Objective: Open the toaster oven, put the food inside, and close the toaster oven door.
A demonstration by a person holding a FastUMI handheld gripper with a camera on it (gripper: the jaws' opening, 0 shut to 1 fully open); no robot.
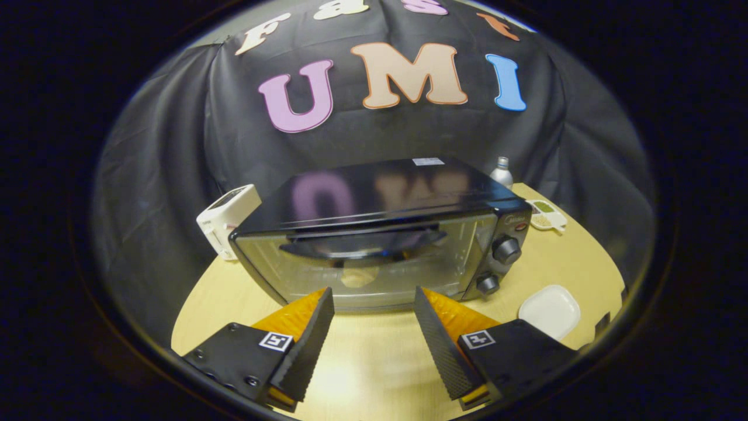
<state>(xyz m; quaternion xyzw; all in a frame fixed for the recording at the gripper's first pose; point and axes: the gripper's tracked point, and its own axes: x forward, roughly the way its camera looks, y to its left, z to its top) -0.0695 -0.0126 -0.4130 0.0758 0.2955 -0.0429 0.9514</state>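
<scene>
Facing toaster oven [380, 234] at frame centre on table [362, 362] | tongs [374, 318] apart, empty, low centre | door shut, food [357, 276] seemingly inside | oven just ahead, long axis left-right.

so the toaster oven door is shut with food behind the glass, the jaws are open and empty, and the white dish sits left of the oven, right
Not quite. In the gripper view the white dish sits on the table to the right of the toaster oven, beside the knobs. The rest holds: door shut, food behind the glass, gripper open with jaws empty.
</scene>
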